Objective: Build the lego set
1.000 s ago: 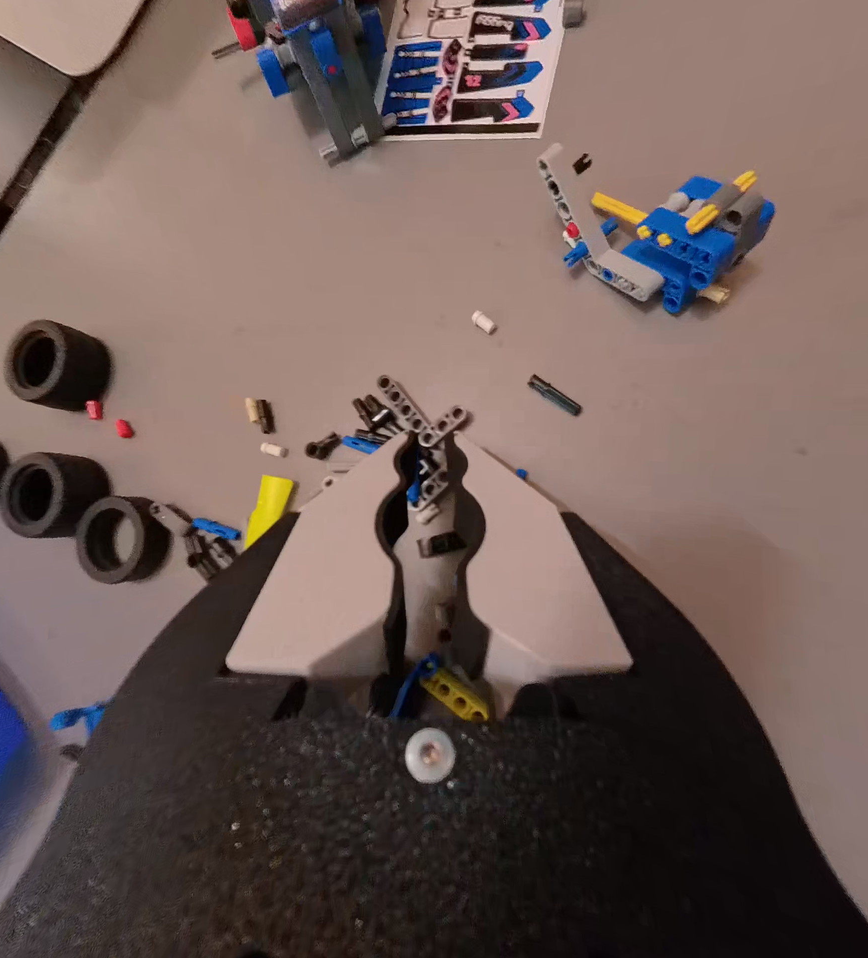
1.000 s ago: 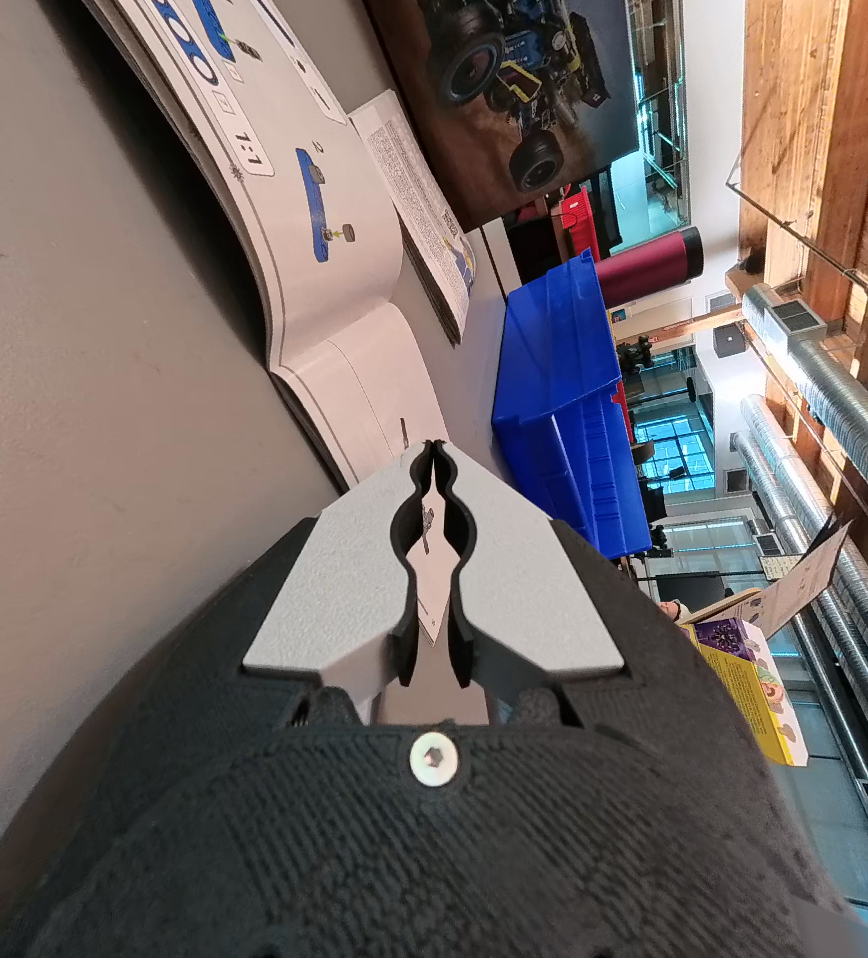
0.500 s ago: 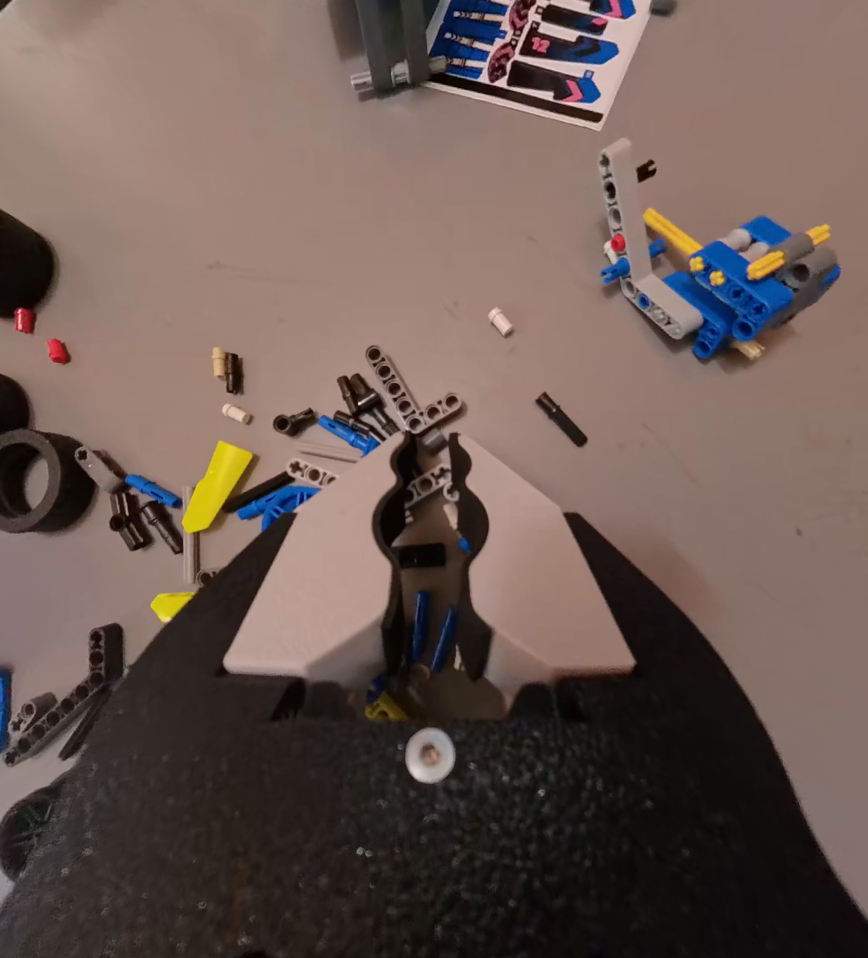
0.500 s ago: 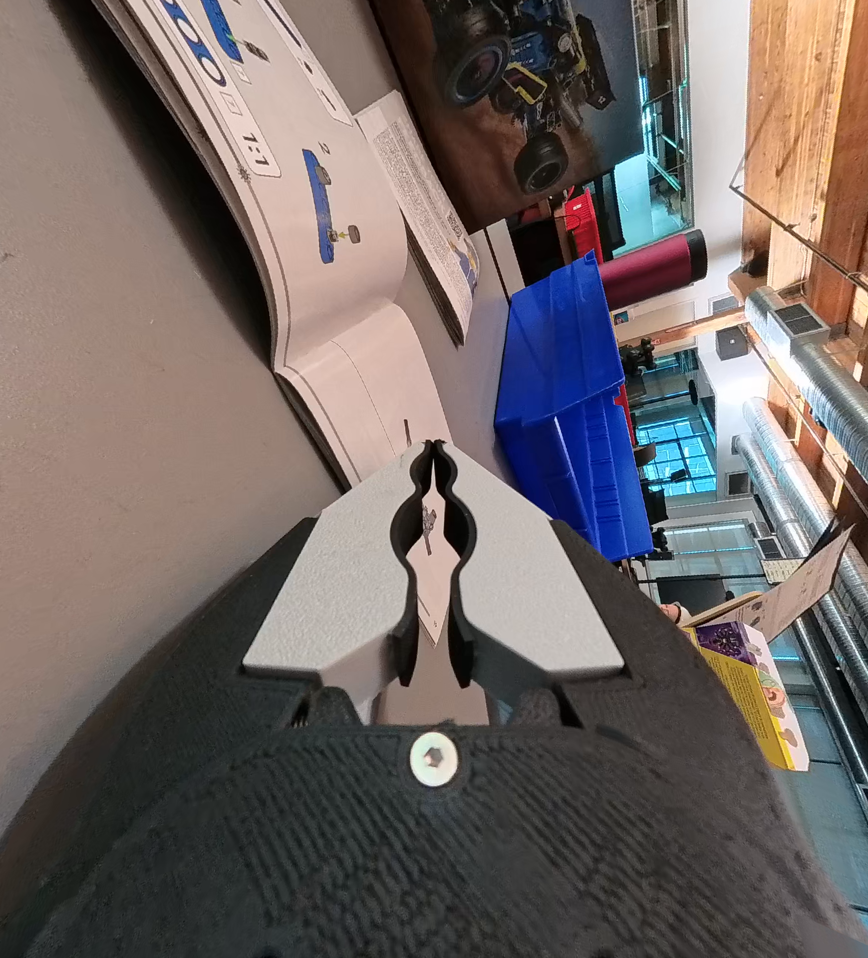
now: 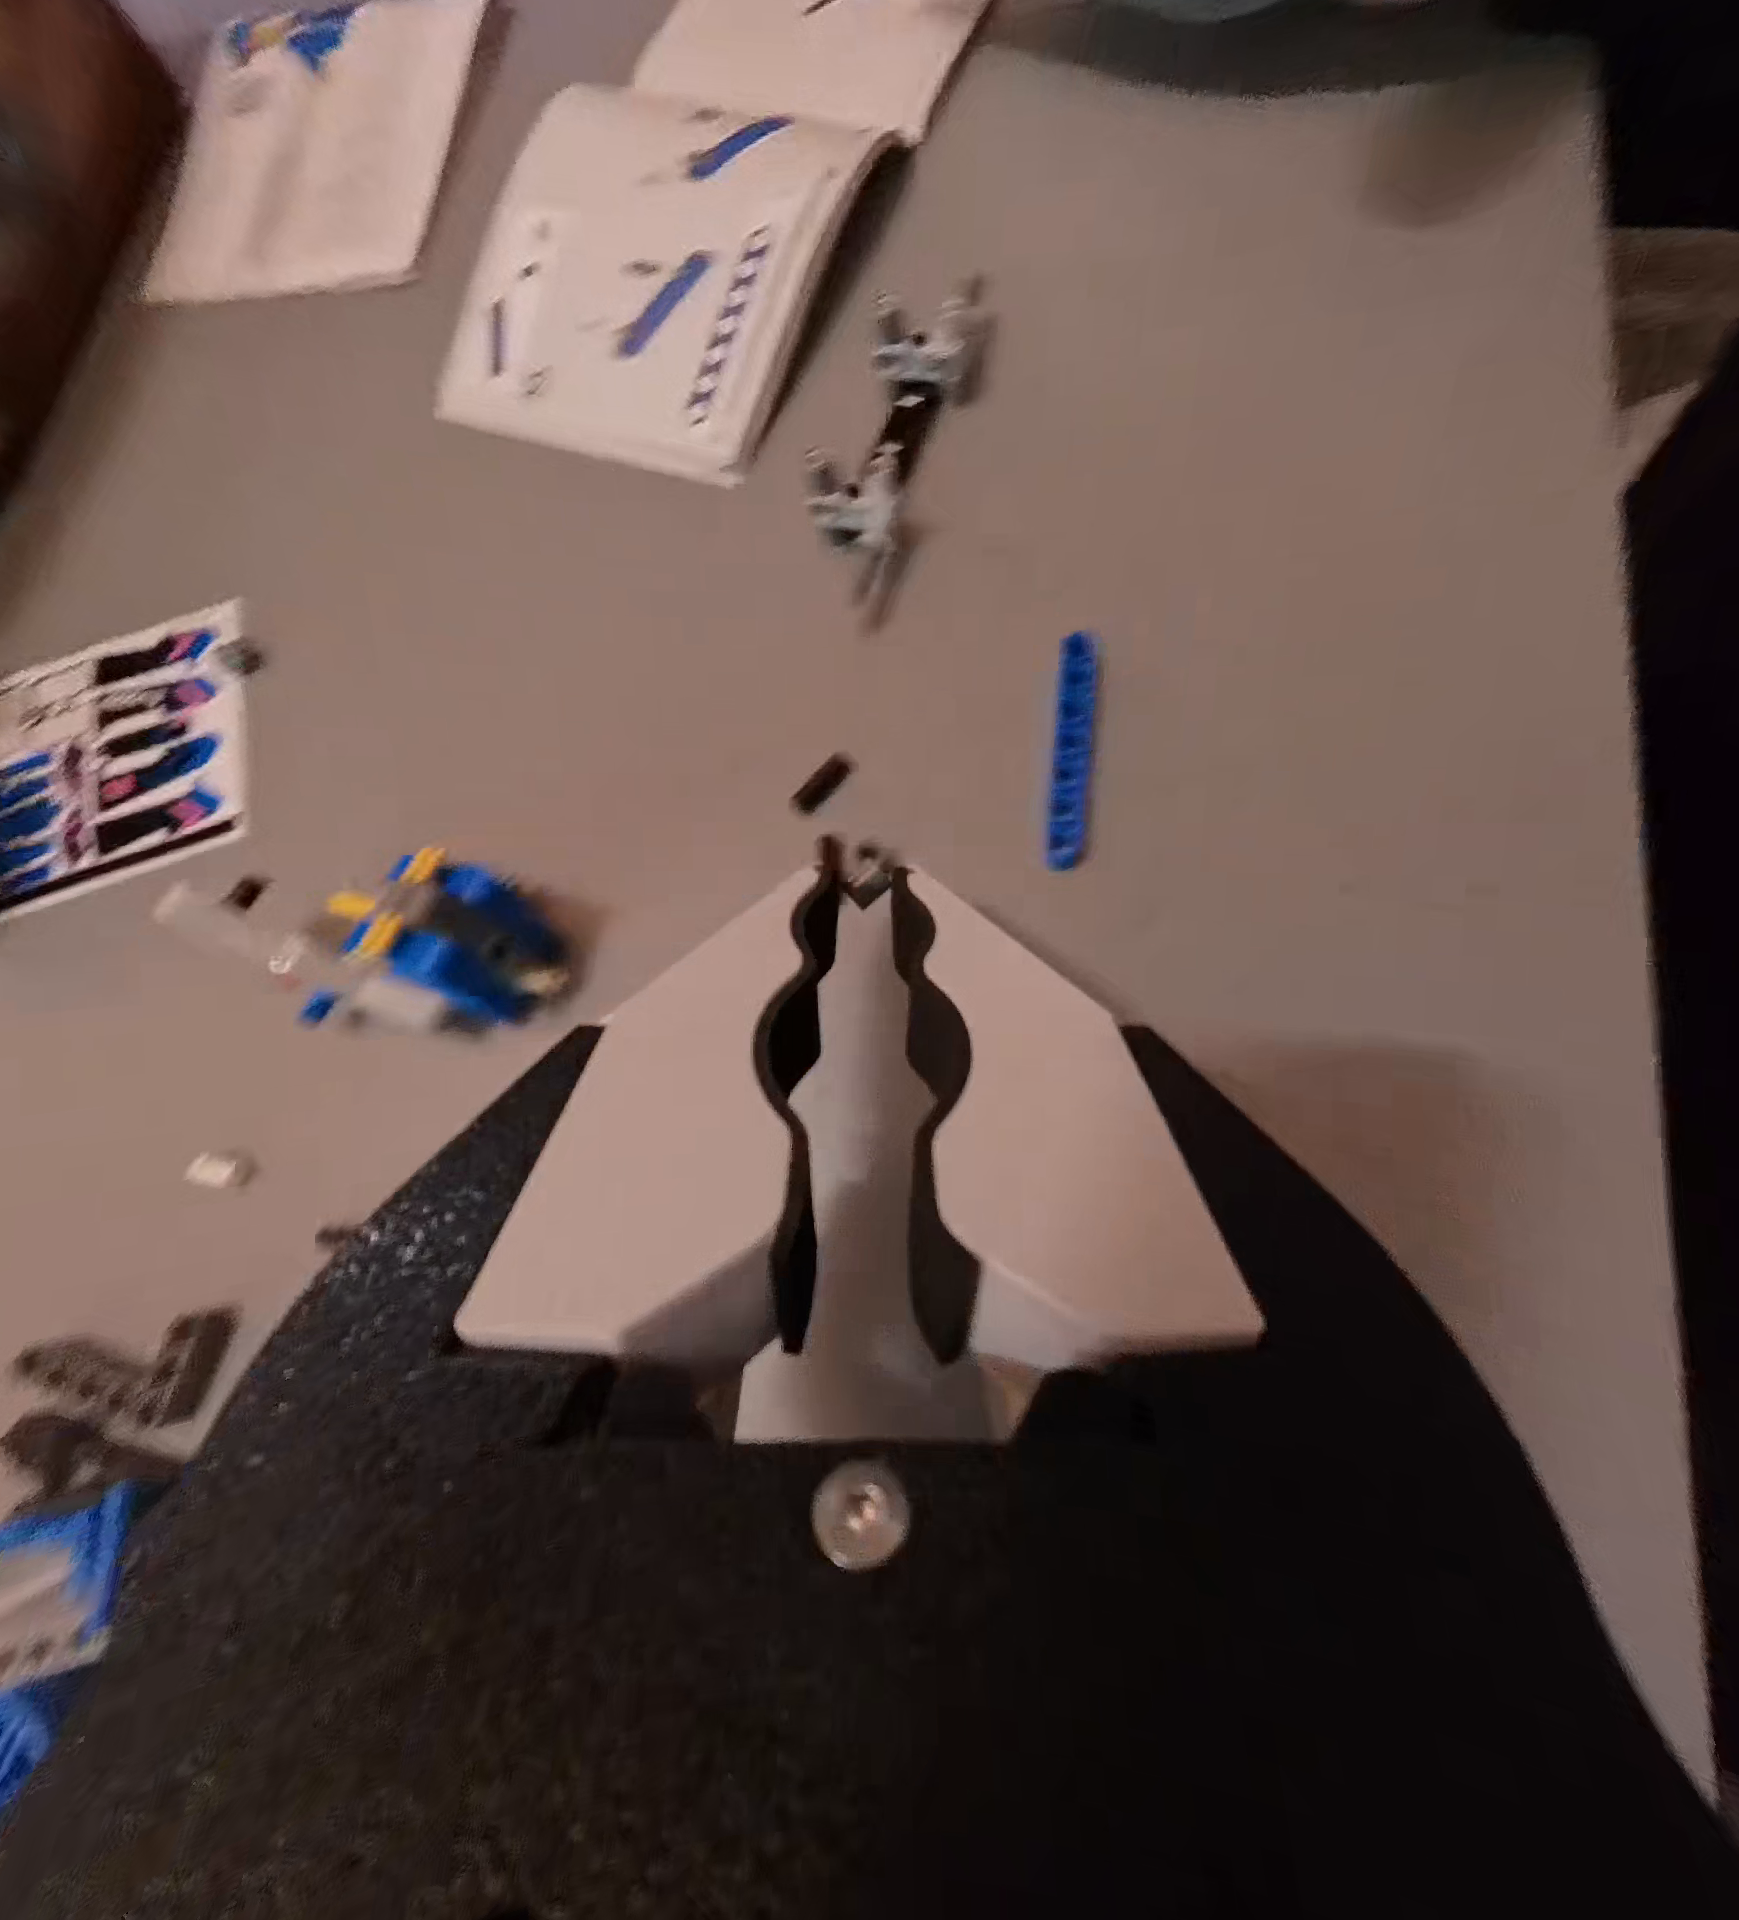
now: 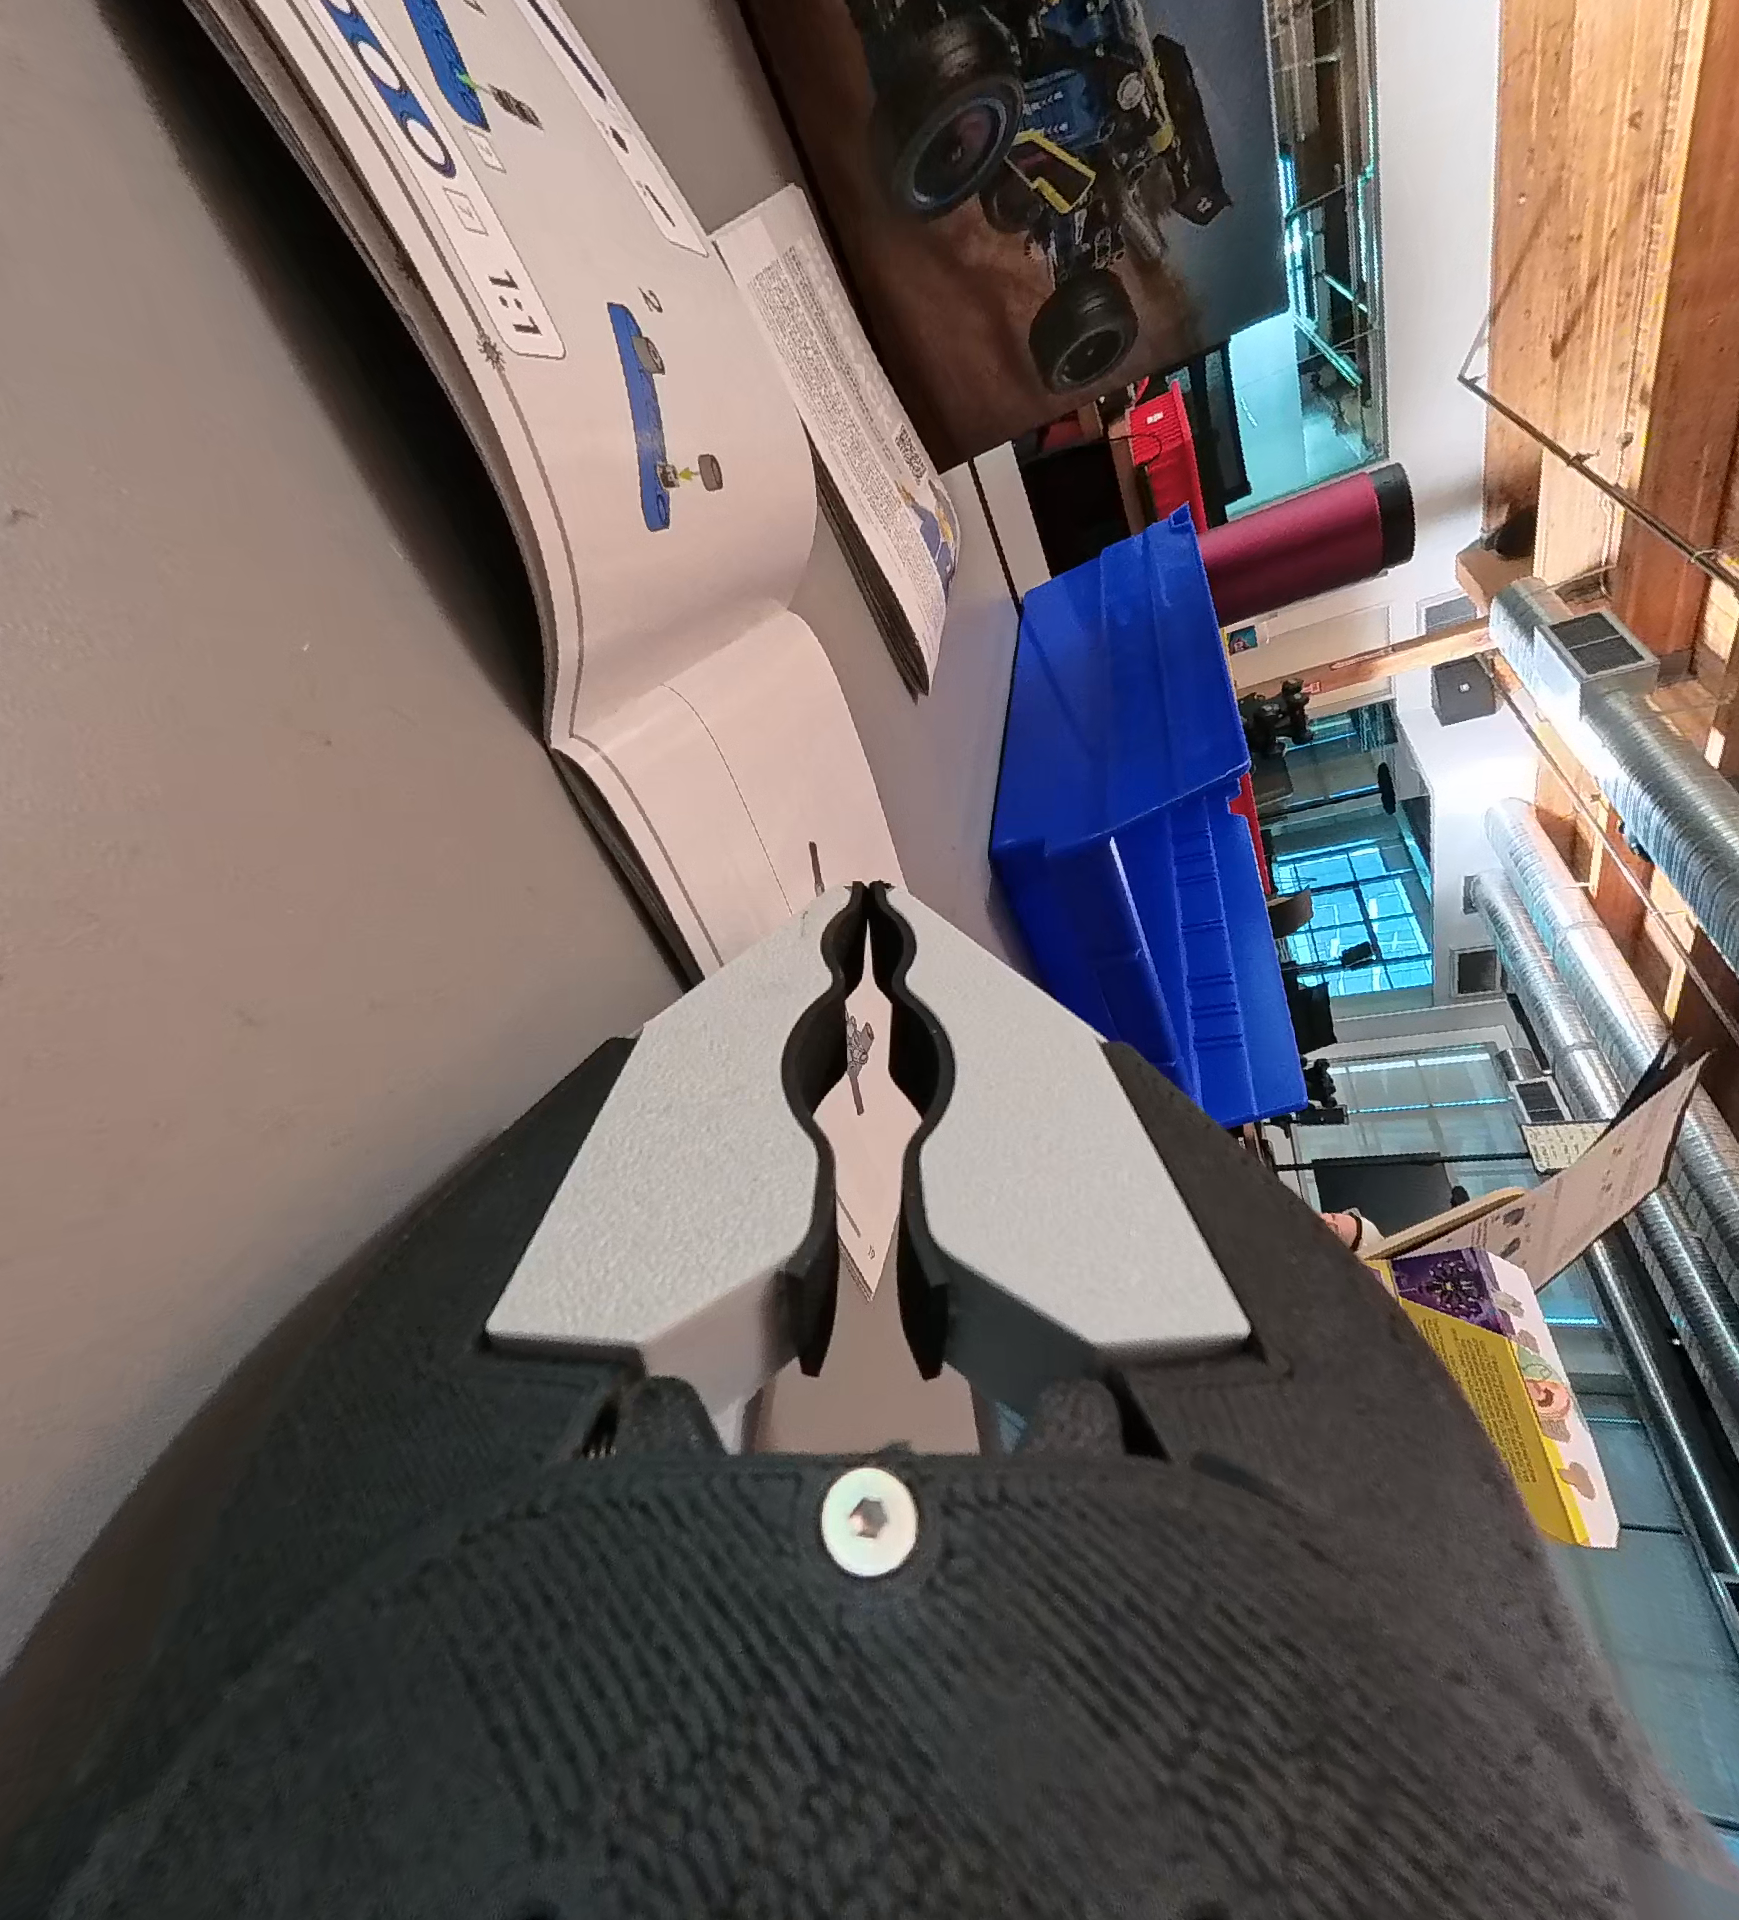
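Observation:
The left wrist view is blurred by motion. My left gripper (image 5: 860, 878) hovers over the grey table (image 5: 1312, 623) and pinches a small grey piece (image 5: 873, 885) with a black stub at its tips. Just ahead lie a black pin (image 5: 821, 781) and a blue beam (image 5: 1073, 750). A grey and black sub-assembly (image 5: 891, 436) lies farther ahead. A blue and yellow sub-assembly (image 5: 439, 951) lies to the left. My right gripper (image 6: 870, 894) is shut and empty, low beside the open instruction book (image 6: 636, 416).
The open book (image 5: 667, 281), a second booklet (image 5: 325, 145) and a sticker sheet (image 5: 106, 764) lie on the table. Loose dark pieces (image 5: 117, 1371) and blue parts (image 5: 34, 1579) sit lower left. A blue bin (image 6: 1135, 790) and the set's box (image 6: 1052, 187) stand behind the book. The left gripper's tips are roughly 30 centimeters from the right gripper's. To reach the black pin (image 5: 821, 781) in a straight line is about 4 centimeters for my left fingers, about 25 centimeters for my right.
My left gripper has left the loose parts pile and swung toward the blue beam and the book, with a small grey piece at its tips. The right gripper has barely moved.

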A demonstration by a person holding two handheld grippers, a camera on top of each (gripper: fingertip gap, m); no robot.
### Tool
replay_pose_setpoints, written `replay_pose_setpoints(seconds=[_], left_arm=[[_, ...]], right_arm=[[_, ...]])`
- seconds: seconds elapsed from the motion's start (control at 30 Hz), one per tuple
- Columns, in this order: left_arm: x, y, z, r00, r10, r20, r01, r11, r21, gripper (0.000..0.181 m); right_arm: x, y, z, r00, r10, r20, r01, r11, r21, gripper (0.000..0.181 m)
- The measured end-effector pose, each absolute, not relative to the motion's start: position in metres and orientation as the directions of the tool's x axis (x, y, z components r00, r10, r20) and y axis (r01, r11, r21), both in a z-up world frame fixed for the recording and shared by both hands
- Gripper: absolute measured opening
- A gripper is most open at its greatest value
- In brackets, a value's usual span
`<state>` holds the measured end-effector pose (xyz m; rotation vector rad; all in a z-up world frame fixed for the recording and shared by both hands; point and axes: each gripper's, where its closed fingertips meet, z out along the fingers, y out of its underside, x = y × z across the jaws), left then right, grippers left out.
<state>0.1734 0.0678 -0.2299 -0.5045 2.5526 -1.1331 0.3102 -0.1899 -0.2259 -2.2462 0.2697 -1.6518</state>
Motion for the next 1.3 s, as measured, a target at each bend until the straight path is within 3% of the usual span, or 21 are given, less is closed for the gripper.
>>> replay_pose_setpoints(seconds=[0.2, 0.6, 0.8, 1.3], left_arm=[[0.17, 0.053, -0.249, -0.905, -0.392, -0.161, -0.173, 0.689, -0.704, 0.007], [0.172, 0.058, -0.246, -0.893, -0.416, -0.169, -0.177, 0.672, -0.719, 0.01], [0.195, 0.09, -0.238, -0.821, -0.546, -0.164, -0.264, 0.62, -0.739, 0.01], [0.189, 0.071, -0.253, -0.887, -0.451, -0.101, -0.257, 0.664, -0.702, 0.01]], right_arm=[[0.31, -0.19, -0.225, 0.304, -0.346, 0.887, 0.049, -0.925, -0.378, 0.0], [0.309, -0.189, -0.225, 0.302, -0.347, 0.888, 0.056, -0.923, -0.38, 0.0], [0.31, -0.189, -0.224, 0.297, -0.35, 0.889, 0.056, -0.923, -0.382, 0.0], [0.31, -0.189, -0.224, 0.296, -0.346, 0.89, 0.058, -0.924, -0.378, 0.0]])
